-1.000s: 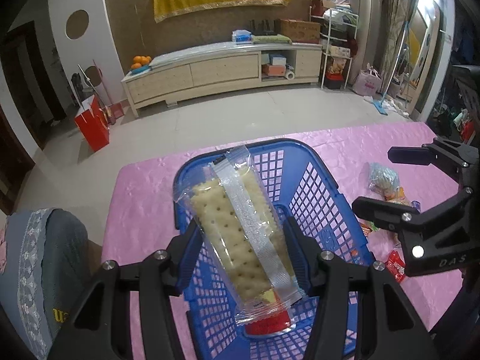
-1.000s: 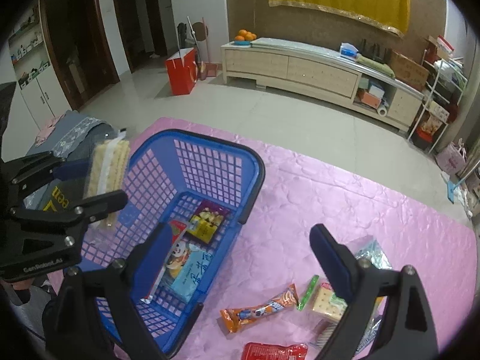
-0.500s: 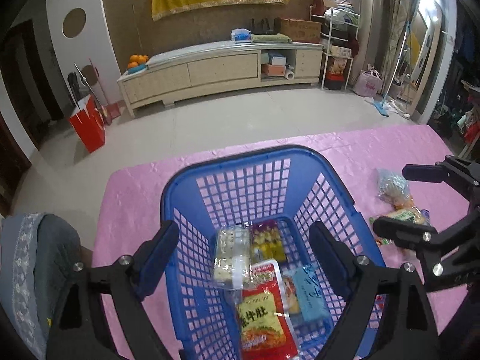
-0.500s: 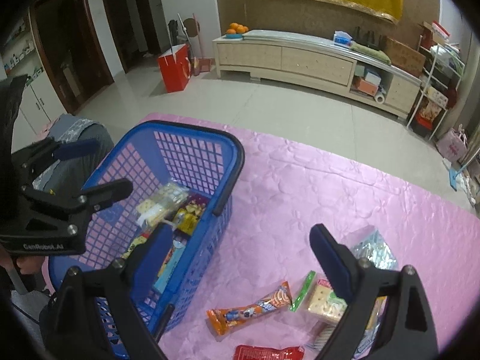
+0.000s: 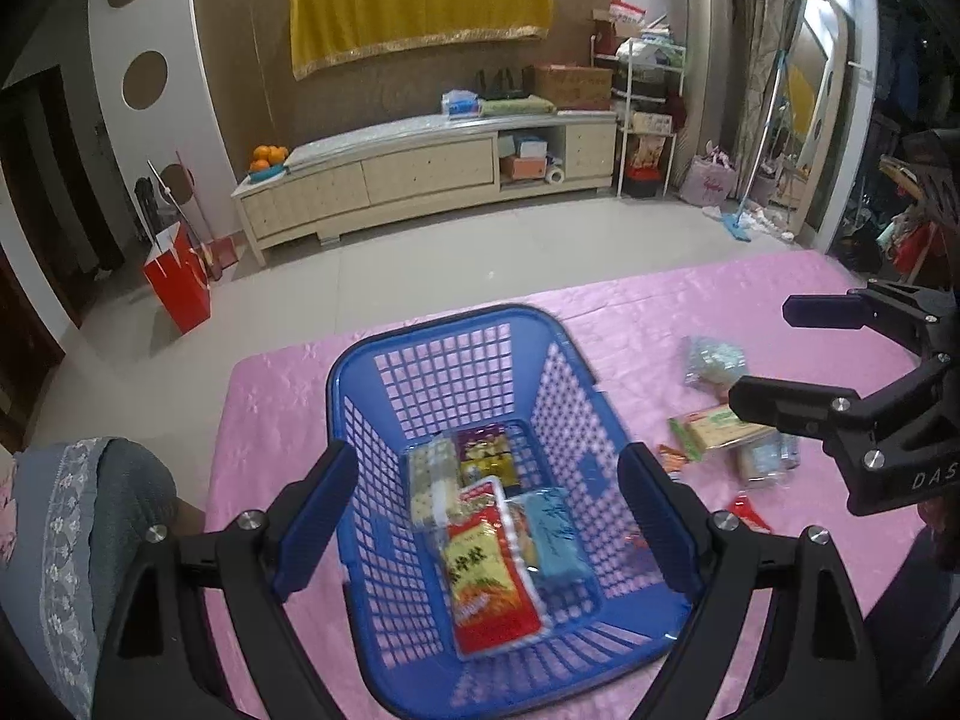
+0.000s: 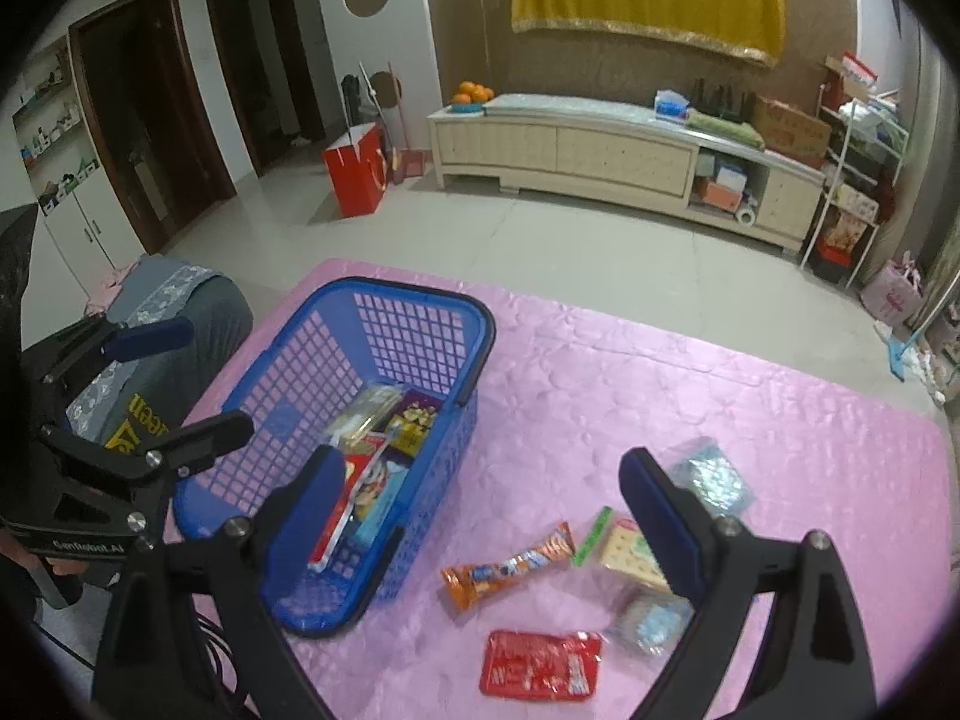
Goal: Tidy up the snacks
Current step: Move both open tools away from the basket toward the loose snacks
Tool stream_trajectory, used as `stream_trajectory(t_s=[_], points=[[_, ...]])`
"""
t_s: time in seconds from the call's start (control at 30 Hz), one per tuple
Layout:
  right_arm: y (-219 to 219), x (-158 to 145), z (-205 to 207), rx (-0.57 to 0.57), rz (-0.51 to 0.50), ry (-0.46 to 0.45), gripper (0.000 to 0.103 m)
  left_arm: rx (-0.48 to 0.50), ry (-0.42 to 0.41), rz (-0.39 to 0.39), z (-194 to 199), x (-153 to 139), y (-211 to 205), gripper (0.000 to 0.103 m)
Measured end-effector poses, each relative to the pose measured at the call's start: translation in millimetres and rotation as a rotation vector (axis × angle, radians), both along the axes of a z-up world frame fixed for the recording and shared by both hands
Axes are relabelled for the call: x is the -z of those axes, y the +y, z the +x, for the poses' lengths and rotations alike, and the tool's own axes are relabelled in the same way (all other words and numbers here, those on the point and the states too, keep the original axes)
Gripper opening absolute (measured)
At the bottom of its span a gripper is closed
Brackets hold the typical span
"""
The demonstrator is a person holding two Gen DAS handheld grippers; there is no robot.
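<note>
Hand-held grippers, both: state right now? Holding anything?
Left hand-held gripper: open, empty, above the blue basket; its jaws have just been opening.
Right hand-held gripper: open, empty, over the pink tablecloth.

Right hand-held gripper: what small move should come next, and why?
Probably lower the right hand-held gripper, open and empty, onto the orange wrapped snack on the pink cloth. Several packets lie outside the blue basket, and this one is nearest to it. The left hand-held gripper, jaws just opened, holds nothing; the cracker pack lies inside the basket.
</note>
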State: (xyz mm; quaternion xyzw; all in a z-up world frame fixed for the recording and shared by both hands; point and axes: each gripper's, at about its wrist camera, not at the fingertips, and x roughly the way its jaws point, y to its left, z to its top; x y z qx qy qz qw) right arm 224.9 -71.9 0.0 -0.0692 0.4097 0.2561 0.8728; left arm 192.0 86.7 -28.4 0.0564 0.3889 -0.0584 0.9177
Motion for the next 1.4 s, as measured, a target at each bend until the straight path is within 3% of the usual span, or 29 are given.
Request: stream_trajectory(t_s=[0.33, 0.73, 1.03, 1.17, 1.4], points=[[-43, -24, -47, 0.042, 0.010, -0.039, 0.095, 0.029, -0.065, -0.031, -51, -39, -46, 0.087], [-95, -15, -80, 0.083, -0.030, -0.047, 0.095, 0.128, -0.079, -0.028, -78, -39, -105, 0.087], [-126, 8, -88, 0.118, -0.058, -0.019, 0.095, 0.207, -0.018, 0.001, -83, -5, -135, 0.087], [-132, 29, -90, 0.131, -0.115, -0.011, 0.095, 0.266, 0.006, 0.043, -82, 15, -150, 0.087], [-146, 70, -84, 0.162, -0.122, 0.067, 0.095, 0.313, 0.051, 0.075, -72, 58, -168, 0.087]])
